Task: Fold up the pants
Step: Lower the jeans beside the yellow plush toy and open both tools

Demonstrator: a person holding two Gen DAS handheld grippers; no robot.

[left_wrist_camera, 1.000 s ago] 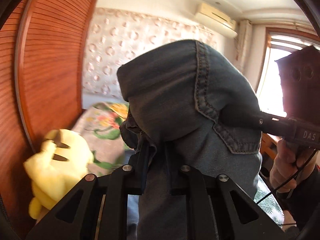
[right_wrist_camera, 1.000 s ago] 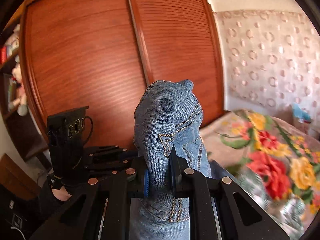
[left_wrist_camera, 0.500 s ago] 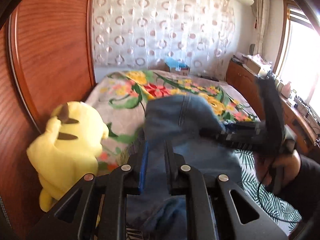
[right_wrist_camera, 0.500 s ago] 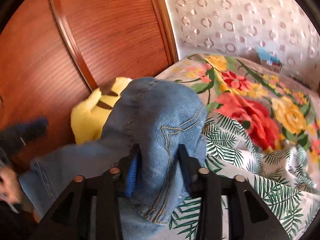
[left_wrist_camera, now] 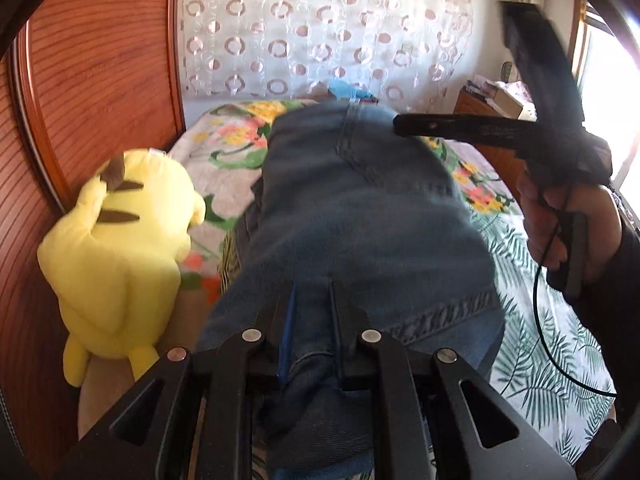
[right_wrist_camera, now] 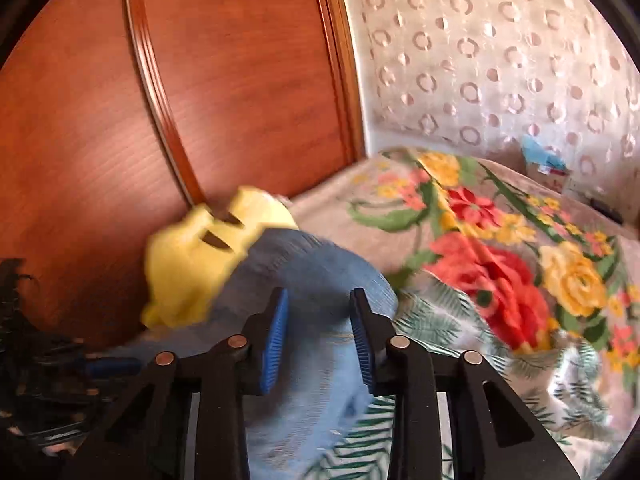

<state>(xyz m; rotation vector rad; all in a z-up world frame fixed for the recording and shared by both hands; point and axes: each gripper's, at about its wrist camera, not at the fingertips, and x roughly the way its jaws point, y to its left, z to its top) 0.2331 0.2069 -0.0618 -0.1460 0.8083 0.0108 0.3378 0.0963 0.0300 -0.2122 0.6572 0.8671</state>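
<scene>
Low in the middle of the left wrist view, my left gripper (left_wrist_camera: pixel 311 320) is pinched tight on a bunch of the jeans (left_wrist_camera: pixel 360 208), denim packed between the narrow fingers. From there the jeans spread up the frame across the floral bedspread (left_wrist_camera: pixel 532 320), with one hem running along the lower right of the cloth. At the right edge, my right hand (left_wrist_camera: pixel 568 220) holds its tool, whose dark finger reaches over the upper part of the jeans.

Seen from the right wrist view, my right gripper (right_wrist_camera: pixel 318 336) has its blue pads (right_wrist_camera: pixel 274 340) standing clear of the cloth. The denim lies between and below them, blurred, and the jaws are closing. I judge the pads are not pressing yet.

Several things could go wrong from here. If the right jaws shut on too little cloth, or on one layer only, that corner would slip and the fold would land crooked. The left grip is a thick wad, so a pull against it could drag the whole garment rather than straighten it. A yellow plush (left_wrist_camera: pixel 120 240) sits just beside the jeans at the left, against the wooden wardrobe (left_wrist_camera: pixel 100 80); a sweep toward it could catch the fabric or knock it over. The loose bedspread could also be gathered in with the denim.
</scene>
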